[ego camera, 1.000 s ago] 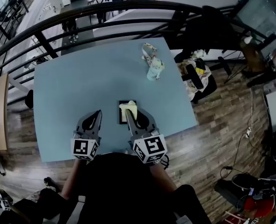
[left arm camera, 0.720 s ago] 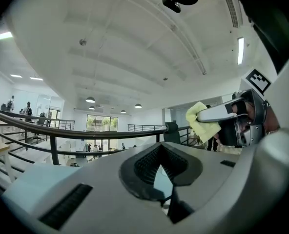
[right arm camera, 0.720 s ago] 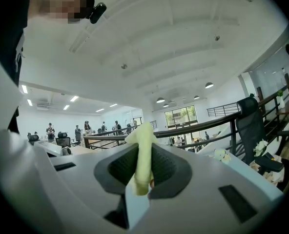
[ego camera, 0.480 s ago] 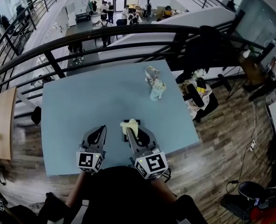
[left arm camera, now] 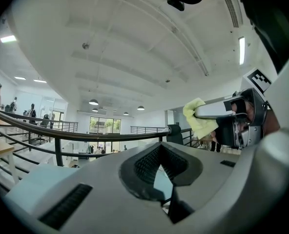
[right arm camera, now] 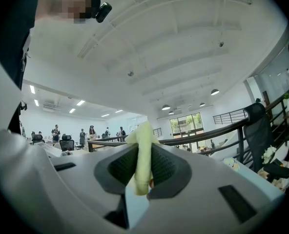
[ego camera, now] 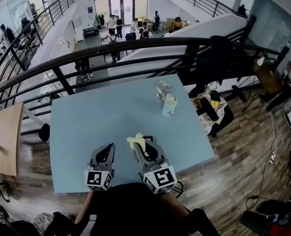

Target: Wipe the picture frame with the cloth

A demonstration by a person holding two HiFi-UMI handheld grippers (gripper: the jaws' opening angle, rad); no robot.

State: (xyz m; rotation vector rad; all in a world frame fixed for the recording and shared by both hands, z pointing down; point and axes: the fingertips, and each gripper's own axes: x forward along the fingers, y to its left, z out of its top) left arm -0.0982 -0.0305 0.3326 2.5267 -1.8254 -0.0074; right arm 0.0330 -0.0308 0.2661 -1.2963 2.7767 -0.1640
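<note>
The right gripper (ego camera: 144,150) is clamped on the yellow cloth (ego camera: 135,141), and a fold pokes past its tips, probably to serve as the wiping face. The picture frame (ego camera: 148,139) lies on the table (ego camera: 86,127) just under those tips, mostly hidden. The left gripper (ego camera: 107,151), jaws together and empty, sits alongside, likely free to steady the frame.

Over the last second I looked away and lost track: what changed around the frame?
The right tool, still shut on the yellow cloth, shifted over the picture frame and now hides all but a sliver; the direction is unclear because the view tilted too. Unchanged: the left tool empty beside it, the crumpled bundle across the table.
</note>
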